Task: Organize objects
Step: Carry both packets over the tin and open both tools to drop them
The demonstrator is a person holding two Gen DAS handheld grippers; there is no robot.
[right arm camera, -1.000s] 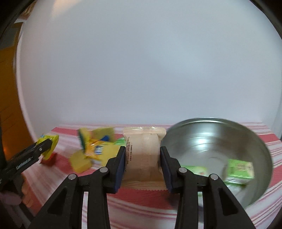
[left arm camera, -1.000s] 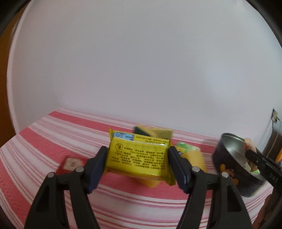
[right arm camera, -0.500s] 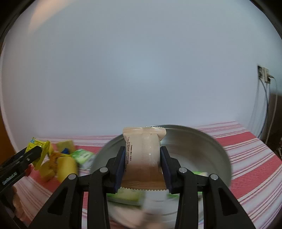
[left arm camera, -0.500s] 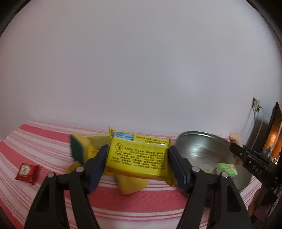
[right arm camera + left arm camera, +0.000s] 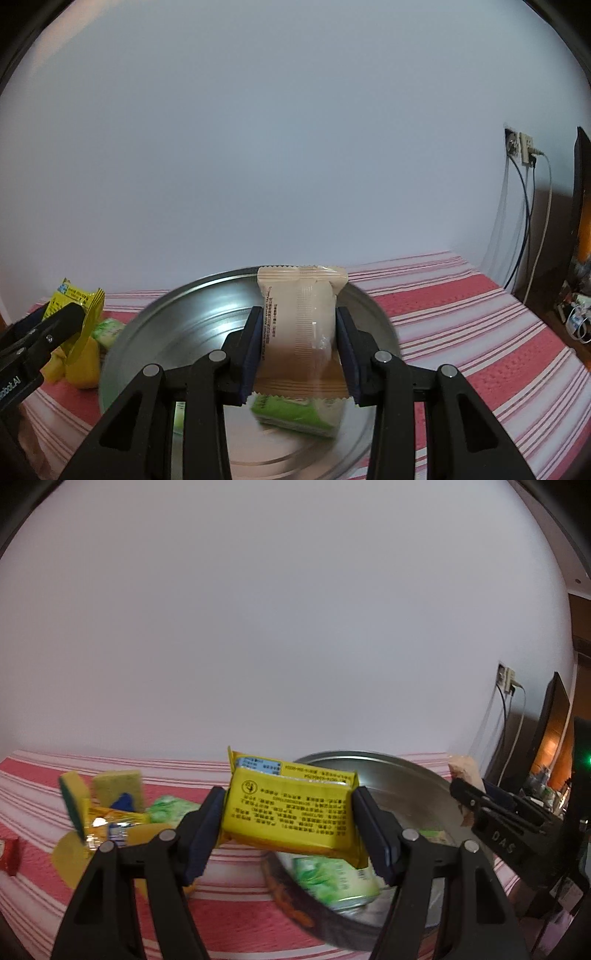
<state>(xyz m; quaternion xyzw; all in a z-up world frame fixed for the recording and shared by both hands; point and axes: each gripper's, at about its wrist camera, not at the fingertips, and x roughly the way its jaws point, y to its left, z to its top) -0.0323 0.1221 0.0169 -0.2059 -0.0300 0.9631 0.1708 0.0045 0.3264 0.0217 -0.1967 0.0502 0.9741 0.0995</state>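
The right gripper (image 5: 466,805), seen from the left wrist, bears the letters "DAS" in pale print on its black arm. On the left gripper (image 5: 70,325), seen from the right wrist, the end of a word, roughly "…obot.AI", stands on the black arm at the picture's left edge. The yellow packet (image 5: 290,812) carries dense black print and a small round sign, too small to read. The beige packet (image 5: 301,325) has one line of fine print, also unreadable.
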